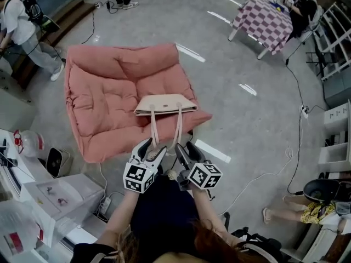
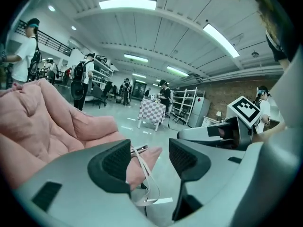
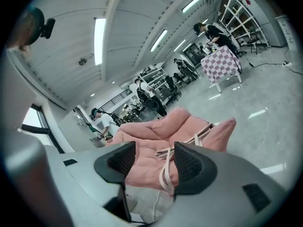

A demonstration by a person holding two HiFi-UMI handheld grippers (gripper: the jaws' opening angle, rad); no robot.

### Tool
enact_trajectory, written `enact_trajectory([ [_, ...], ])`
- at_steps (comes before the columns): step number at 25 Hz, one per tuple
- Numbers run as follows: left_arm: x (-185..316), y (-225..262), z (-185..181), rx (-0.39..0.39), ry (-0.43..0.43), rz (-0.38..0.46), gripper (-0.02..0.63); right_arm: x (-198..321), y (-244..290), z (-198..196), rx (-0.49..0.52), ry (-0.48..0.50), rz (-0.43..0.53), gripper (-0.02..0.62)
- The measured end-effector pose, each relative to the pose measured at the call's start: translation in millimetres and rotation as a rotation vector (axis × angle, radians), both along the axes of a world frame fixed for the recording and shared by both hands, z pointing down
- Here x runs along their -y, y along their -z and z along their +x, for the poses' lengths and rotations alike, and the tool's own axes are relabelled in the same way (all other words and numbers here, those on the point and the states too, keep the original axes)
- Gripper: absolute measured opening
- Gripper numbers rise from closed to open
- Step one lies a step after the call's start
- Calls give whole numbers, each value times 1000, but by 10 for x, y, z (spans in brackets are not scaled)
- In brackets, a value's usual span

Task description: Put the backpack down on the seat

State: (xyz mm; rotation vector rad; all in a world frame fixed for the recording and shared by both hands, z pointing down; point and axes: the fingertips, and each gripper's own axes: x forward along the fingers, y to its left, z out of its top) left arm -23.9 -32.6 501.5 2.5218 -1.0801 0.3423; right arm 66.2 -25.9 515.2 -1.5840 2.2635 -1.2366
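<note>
left gripper (image 1: 154,146), right gripper (image 1: 185,147) gaping round loose straps (image 1: 154,126) | backpack (image 1: 165,104) lying near seat (image 1: 104,92) edge — a snagging strap could be dragging it off

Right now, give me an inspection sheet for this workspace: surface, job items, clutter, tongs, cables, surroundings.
Surface: pink seat on grey floor.
Job's things: beige bag lies on the seat's front, straps trailing toward the tongs.
Clutter: nothing seen on the seat.
Tongs: left tongs open, right tongs open; a strap passes through each gap, unclamped.
Cables: black cable and white cable on floor, right.
Surroundings: checked table, people standing about.
</note>
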Motion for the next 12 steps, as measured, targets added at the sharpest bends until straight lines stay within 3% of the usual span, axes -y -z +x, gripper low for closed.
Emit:
enact_trajectory([
  [12,432,1176,0,-50,-45,188,247,294,1124,-337,68,69,203,250],
])
